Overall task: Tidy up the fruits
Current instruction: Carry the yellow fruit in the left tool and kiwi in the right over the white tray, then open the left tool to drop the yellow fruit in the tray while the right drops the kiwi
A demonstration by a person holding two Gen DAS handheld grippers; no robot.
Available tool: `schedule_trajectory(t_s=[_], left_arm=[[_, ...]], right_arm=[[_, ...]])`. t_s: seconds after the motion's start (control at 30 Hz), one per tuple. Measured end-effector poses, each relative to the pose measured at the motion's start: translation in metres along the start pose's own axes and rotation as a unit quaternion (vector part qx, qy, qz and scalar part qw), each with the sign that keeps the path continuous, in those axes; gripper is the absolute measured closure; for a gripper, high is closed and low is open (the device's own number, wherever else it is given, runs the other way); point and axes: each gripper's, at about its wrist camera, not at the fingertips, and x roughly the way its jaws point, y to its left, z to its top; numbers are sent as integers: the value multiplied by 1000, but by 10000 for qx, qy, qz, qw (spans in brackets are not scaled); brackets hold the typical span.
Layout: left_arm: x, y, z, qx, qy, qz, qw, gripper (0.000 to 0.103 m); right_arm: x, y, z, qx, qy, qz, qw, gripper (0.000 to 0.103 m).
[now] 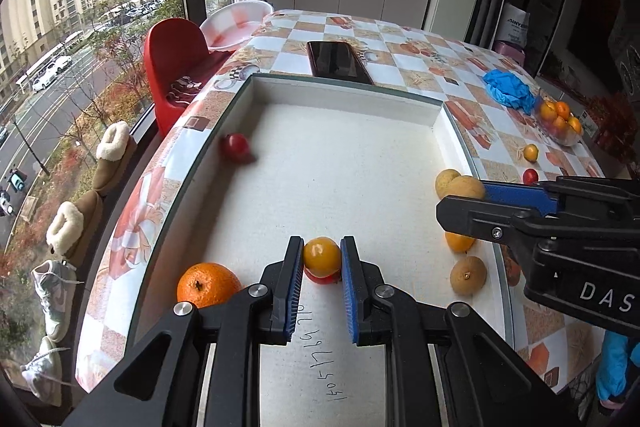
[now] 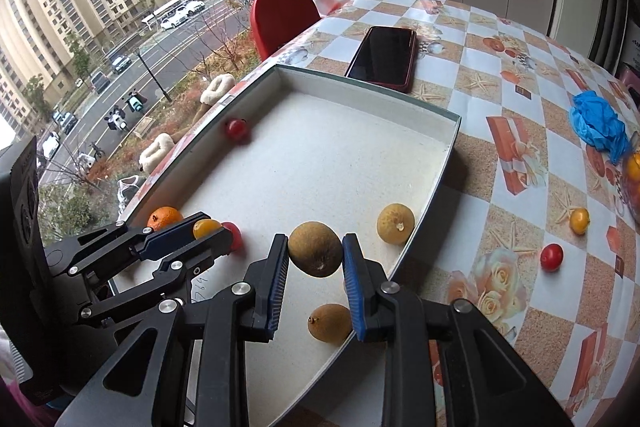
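Currently the left gripper (image 1: 321, 261) has its jaws clamped on a small yellow fruit (image 1: 321, 255), held over a red tomato (image 1: 321, 279) near the tray's (image 1: 344, 91) near edge, with an orange (image 1: 208, 285) just to its left. The right gripper (image 2: 316, 254) has its jaws clamped on a brown longan (image 2: 315, 253), with 2 more longans (image 2: 395, 223) close by in the tray. Another red tomato (image 2: 236, 129) lies at the far left wall. On the table (image 2: 472, 75), right of the tray, lie a yellow fruit (image 2: 579, 220) and a tomato (image 2: 551, 257).

Matt white tray (image 1: 340, 163) — glossy tablecloth (image 1: 420, 63)
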Motion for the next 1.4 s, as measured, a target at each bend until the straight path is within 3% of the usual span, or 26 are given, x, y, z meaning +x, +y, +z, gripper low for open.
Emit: schedule_trajectory(t_s=[0.27, 0.33, 0.4, 0.43, 0.47, 0.5, 0.63, 0.77, 0.9, 1.4], left_arm=[[0, -5, -4, 116, -74, 102, 9999, 83], [1, -4, -4, 86, -50, 152, 9998, 82], [3, -4, -5, 76, 9, 199, 9998, 80], [4, -3, -5, 56, 27, 212, 9998, 54], [2, -2, -6, 12, -17, 250, 9997, 20], [-2, -1, -7, -35, -166, 222, 9996, 14], [-8, -3, -6, 18, -268, 223, 9994, 14], [-9, -3, -4, -13, -253, 320, 9992, 14], [-11, -4, -2, -63, -270, 329, 9991, 14], [-14, -32, 9, 172, -282, 330, 9989, 14]], right_arm=[[7, -1, -4, -45, 171, -95, 9998, 70], [6, -1, -4, -44, 158, -116, 9998, 50], [4, 0, -3, -87, 143, -87, 9998, 44], [4, 1, -3, -122, 143, -106, 9998, 42], [2, 1, -3, -149, 116, -114, 9998, 41], [1, 2, -3, -161, 92, -131, 9997, 36], [-8, 2, 1, -204, -16, -263, 9994, 23], [-18, -5, 3, -132, -208, -505, 9984, 17], [-29, -26, 4, 92, -390, -770, 9962, 0], [-47, -122, -17, 1329, -359, -1203, 9832, 0]])
